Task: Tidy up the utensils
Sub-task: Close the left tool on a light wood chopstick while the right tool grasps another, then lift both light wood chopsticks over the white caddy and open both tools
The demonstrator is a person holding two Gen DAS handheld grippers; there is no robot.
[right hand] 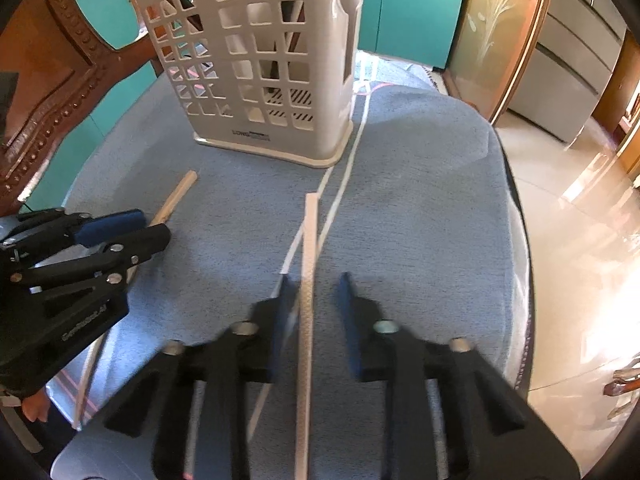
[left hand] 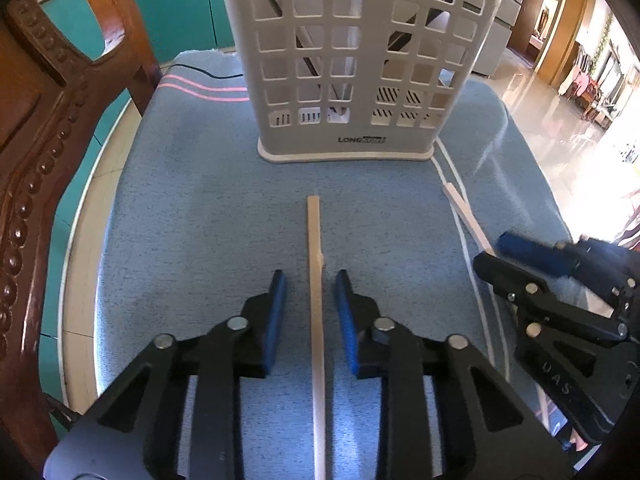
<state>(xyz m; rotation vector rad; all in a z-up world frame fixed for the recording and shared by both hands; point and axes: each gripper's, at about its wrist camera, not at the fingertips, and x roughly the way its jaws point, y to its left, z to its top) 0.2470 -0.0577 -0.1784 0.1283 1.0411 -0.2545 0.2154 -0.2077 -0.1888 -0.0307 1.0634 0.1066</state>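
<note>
Left gripper point(left hand: 311, 280): fingers spread, a pale wooden chopstick point(left hand: 315, 264) lying lengthwise in the gap, neither blue pad touching it; the stick rests on the blue cloth point(left hand: 192, 216) covering the counter, its far end pointing toward the utensil basket point(left hand: 360, 60). Right gripper point(right hand: 316, 284): fingers likewise apart, a second chopstick point(right hand: 309, 264) between them; the picture is blurred there, and the left pad sits close beside the stick, contact not clear. The white perforated basket stands upright at the far side of the cloth, dark utensils visible through its openings; which compartment holds them cannot be told. A white stripe point(right hand: 344, 184) in the cloth runs from the basket's base toward the right gripper.
</note>
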